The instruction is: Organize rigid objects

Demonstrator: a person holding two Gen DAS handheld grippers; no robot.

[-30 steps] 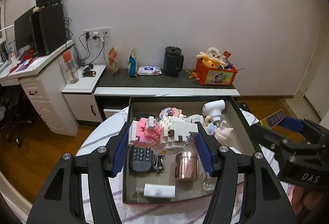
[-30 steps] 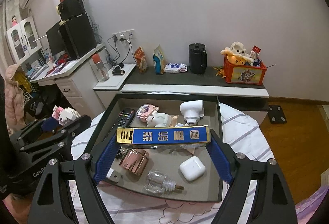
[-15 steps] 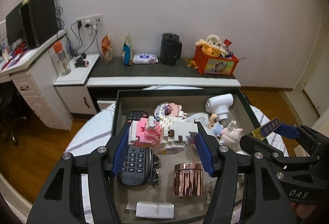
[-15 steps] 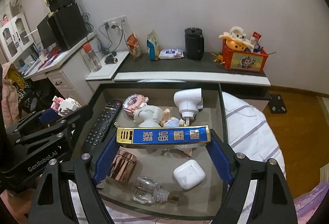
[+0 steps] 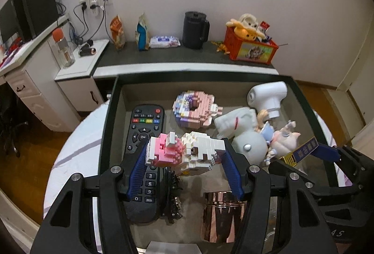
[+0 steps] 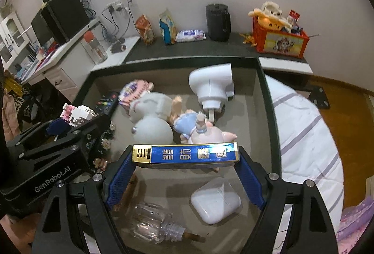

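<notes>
My left gripper [image 5: 184, 158] is shut on a pink and white brick figure [image 5: 184, 151], held above the grey tray [image 5: 149, 88] over the black remote [image 5: 145, 137]. My right gripper [image 6: 185, 160] is shut on a long blue and gold box [image 6: 185, 154], held crosswise above the tray's [image 6: 266, 100] near half. Each gripper shows at the edge of the other's view: the left gripper [image 6: 70, 123] with its brick figure [image 6: 78, 114], and the right gripper [image 5: 311, 156] with its box [image 5: 301, 153].
In the tray lie a brick donut [image 5: 195, 109], a white device [image 6: 211, 84], a white plush [image 6: 149, 118], small dolls [image 6: 201, 130], a copper tin [image 5: 221, 216], a white earbud case [image 6: 215, 202] and a clear bottle [image 6: 154, 226]. A dark shelf [image 5: 187, 58] with a kettle and red toy box stands behind.
Both grippers have sunk toward the tray and tilted further down, each keeping its object. The tray's contents now look larger and closer.
</notes>
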